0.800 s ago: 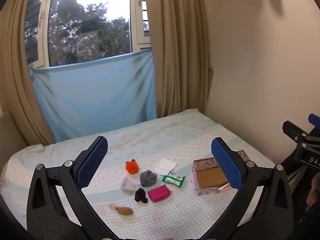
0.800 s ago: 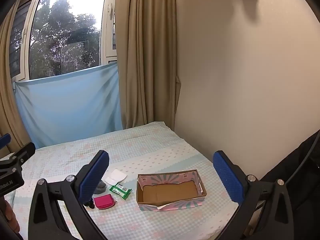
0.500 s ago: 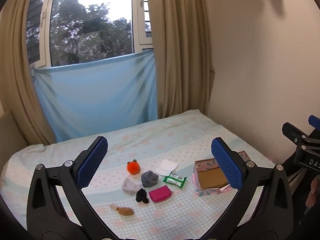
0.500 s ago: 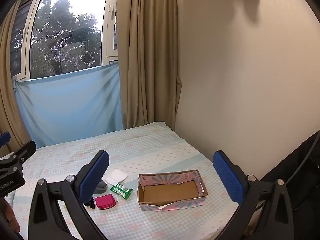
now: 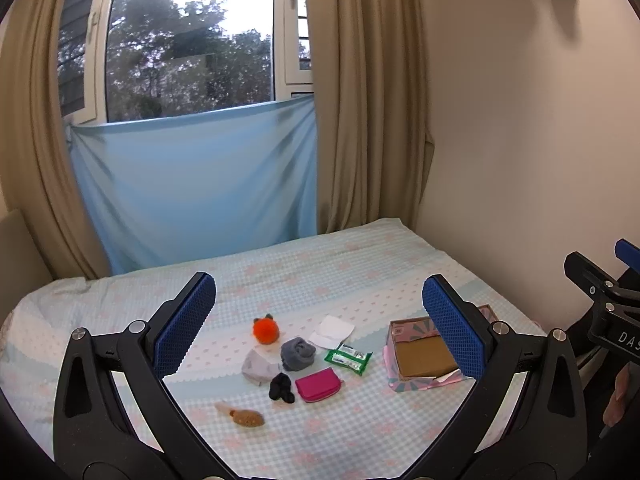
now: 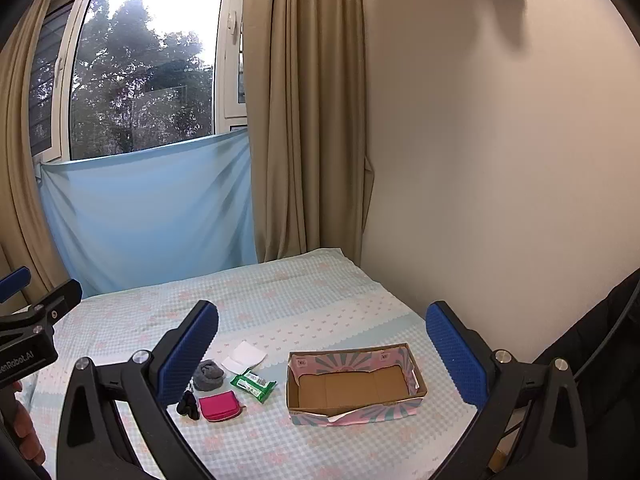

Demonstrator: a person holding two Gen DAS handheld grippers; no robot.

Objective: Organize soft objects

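Note:
On the bed lie an orange plush [image 5: 265, 330], a grey rolled sock [image 5: 297, 353] [image 6: 208, 374], a pale cloth bundle [image 5: 259, 366], a black sock [image 5: 281, 387] [image 6: 188, 403], a pink pouch [image 5: 318, 384] [image 6: 219, 406], a brown plush [image 5: 245, 417], a green wipes pack [image 5: 347, 357] [image 6: 253, 385] and a white pad [image 5: 333, 330] [image 6: 244, 355]. To their right stands an open cardboard box [image 5: 424, 354] [image 6: 354, 384], nothing inside. My left gripper [image 5: 320, 332] hovers open above the cluster. My right gripper [image 6: 322, 354] hangs open over the box, holding nothing.
The bed [image 6: 300, 300] has a checked pale sheet and meets a cream wall [image 6: 500, 160] on the right. Beige curtains [image 6: 304, 120] and a blue cloth [image 5: 200, 184] hang below the window behind. A dark garment [image 6: 600, 340] is at the right edge.
Both views have shifted only slightly; the objects sit a touch higher and further right in the left wrist view. Nothing on the bed has moved and both grippers stay open.

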